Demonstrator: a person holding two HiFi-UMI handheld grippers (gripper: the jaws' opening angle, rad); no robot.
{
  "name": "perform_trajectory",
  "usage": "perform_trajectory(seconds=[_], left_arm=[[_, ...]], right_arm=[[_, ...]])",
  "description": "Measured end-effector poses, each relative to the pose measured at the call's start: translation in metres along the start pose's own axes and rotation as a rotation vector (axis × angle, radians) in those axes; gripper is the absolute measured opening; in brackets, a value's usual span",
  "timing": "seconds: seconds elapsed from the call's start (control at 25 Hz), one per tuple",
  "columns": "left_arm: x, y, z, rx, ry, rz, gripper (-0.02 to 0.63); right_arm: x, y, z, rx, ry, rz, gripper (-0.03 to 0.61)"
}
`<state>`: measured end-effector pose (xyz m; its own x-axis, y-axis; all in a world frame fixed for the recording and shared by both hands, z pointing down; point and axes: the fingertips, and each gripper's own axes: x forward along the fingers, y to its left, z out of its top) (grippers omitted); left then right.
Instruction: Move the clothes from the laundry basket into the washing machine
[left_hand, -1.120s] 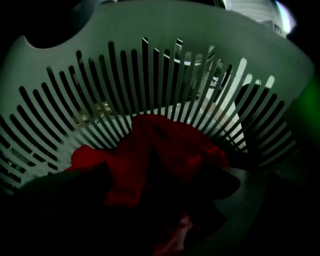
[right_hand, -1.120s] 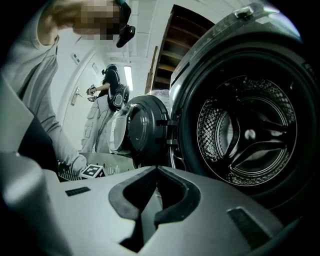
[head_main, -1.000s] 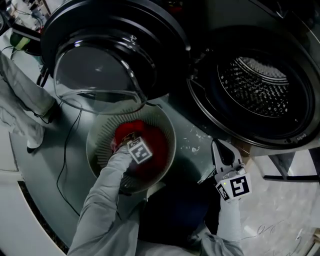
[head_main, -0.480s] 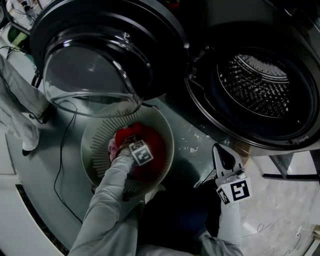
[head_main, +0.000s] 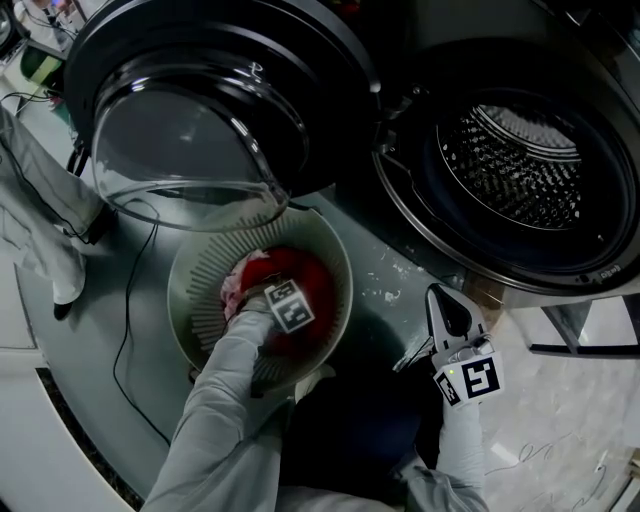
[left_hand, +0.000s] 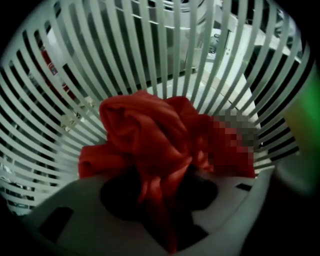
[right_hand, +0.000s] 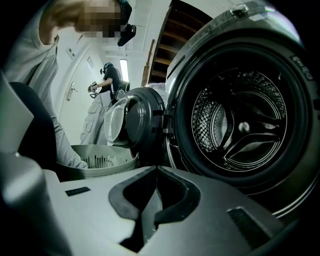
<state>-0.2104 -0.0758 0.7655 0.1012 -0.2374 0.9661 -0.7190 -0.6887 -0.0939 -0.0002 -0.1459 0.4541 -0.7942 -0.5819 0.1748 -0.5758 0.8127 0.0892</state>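
The front-loading washing machine (head_main: 600, 150) fills the upper right of the head view. Its round port is open and its perforated steel drum (head_main: 512, 160) has nothing in it. The right gripper view shows the same drum (right_hand: 240, 127), with its ribs bare. The machine's door (head_main: 200, 120) is swung wide to the left. Its clear bowl-shaped window overhangs the far rim of the laundry basket (head_main: 195, 290).

This round, pale basket with slatted walls stands on the dark floor below the door, left of the port. In it lies a crumpled red garment (head_main: 305, 275), with a small pale pink piece of cloth (head_main: 232, 292) at its left edge.

The left gripper (head_main: 280, 300) points steeply down into the basket on a grey-sleeved arm. In the left gripper view its jaws (left_hand: 160, 200) have just been closing, and a bunched fold of the red garment (left_hand: 145, 135) is now pinched between them. The rest of the cloth is heaped against the basket slats (left_hand: 75, 75).

The right gripper (head_main: 445, 300) hangs near the lower edge of the port, pointing roughly level at the machine. In its own view (right_hand: 150, 200) the jaws are pressed together with nothing in them.

A thin black cable (head_main: 125, 340) trails over the floor left of the basket.
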Motion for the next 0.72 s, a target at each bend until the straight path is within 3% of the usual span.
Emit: perform_trajectory(seconds=[0.12,0.4,0.72], left_arm=[[-0.005,-0.001,0.000,0.009,-0.013,0.003,0.151],[-0.031,0.004,0.002,-0.023,-0.105,0.018,0.140],[-0.114,0.030,0.014,-0.098,-0.259,0.142,0.140]], right_arm=[[-0.003,0.000,0.002,-0.001,-0.005,-0.003,0.018],[-0.015,-0.003,0.007,0.001,-0.011,-0.021,0.018],[-0.019,0.002,0.021,0.000,-0.043,-0.025,0.018]])
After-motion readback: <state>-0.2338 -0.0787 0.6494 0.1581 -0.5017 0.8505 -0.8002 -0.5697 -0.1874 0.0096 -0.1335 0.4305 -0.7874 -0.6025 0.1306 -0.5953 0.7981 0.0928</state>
